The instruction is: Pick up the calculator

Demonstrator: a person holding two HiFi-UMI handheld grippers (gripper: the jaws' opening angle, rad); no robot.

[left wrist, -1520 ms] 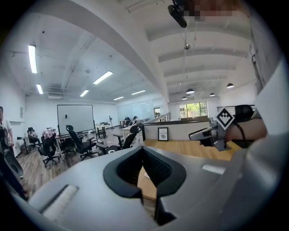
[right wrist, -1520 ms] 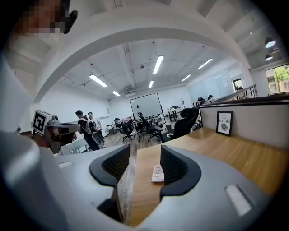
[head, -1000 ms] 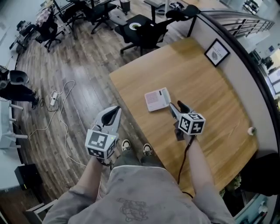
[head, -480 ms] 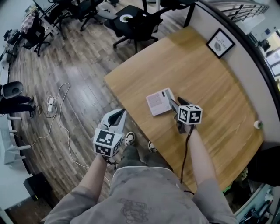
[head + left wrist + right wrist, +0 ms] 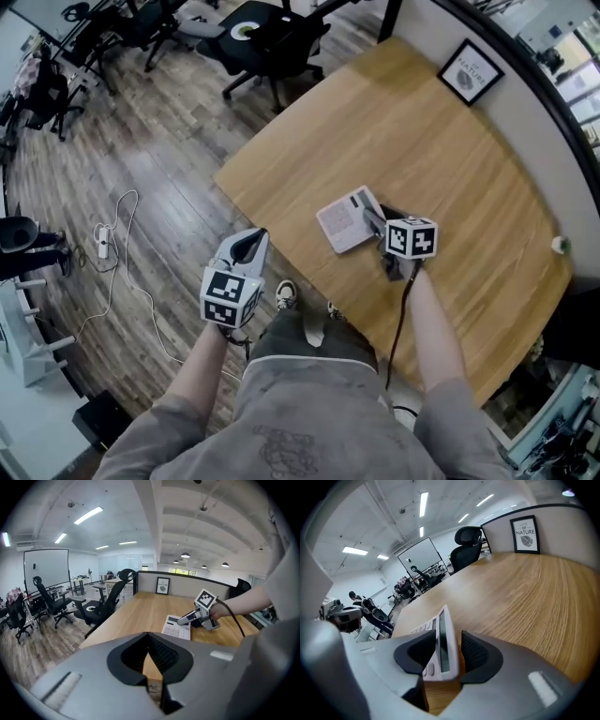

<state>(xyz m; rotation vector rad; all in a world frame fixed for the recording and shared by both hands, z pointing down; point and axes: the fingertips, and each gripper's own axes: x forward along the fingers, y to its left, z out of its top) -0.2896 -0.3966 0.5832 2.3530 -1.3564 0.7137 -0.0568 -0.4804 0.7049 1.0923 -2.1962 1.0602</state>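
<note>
Pale wood makes up the desk [image 5: 450, 169], and the white calculator [image 5: 345, 220] lies on it keys up, near the edge closest to the person. The right gripper [image 5: 369, 213] reaches in from the calculator's display end, angled downward, with its jaws set on either side of that end. The right gripper view shows the display strip standing between the two black pads. The jaws are closing, but a sliver of desk shows between the calculator and the right-hand pad, so the claw is released and not gripping. The left gripper [image 5: 253, 236] hangs off the desk's near edge, over the grey-brown plank floor [image 5: 141, 141]. It points toward the desk, its claw is clenched tip to tip, and nothing is between the tips. A framed leaf print [image 5: 472, 71] reading "NATURE" leans against the partition at the desk's far side. A black office chair [image 5: 272, 33] stands beyond the far corner. A power strip [image 5: 100, 232] with a white cable lies on the floor, well apart from the desk.
</note>
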